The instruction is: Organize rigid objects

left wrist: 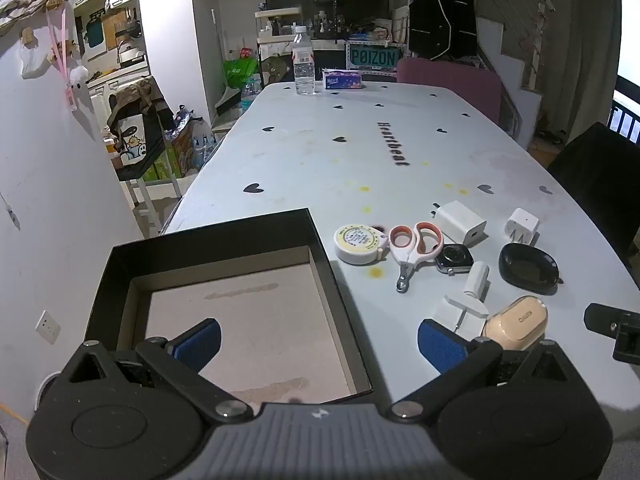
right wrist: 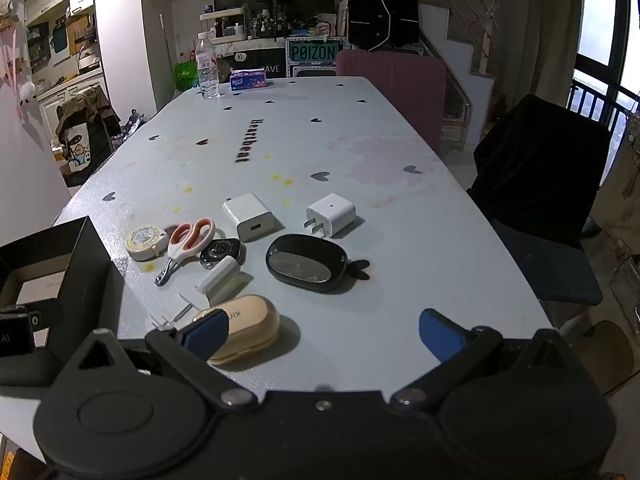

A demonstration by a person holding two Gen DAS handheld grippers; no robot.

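Heart-printed tablecloth [right wrist: 360,128] covers the long table where small items cluster: tape measure [right wrist: 145,243], nail clippers [right wrist: 185,245], smartwatch [right wrist: 221,253], two white chargers [right wrist: 253,216] [right wrist: 330,215], black dish [right wrist: 306,262] and beige case [right wrist: 244,328]. An open black box [left wrist: 224,304] sits to their left. Left gripper [left wrist: 318,340] spread wide over the box's corner, holding nothing; right gripper [right wrist: 322,334] spread wide, empty, one finger [right wrist: 206,334] in front of the case.

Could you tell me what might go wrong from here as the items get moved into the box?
The watch lies tucked against the nail clippers and a white charger, so a grab may drag its neighbours. The beige case sits near the table edge, where the right tongs could nudge it off.
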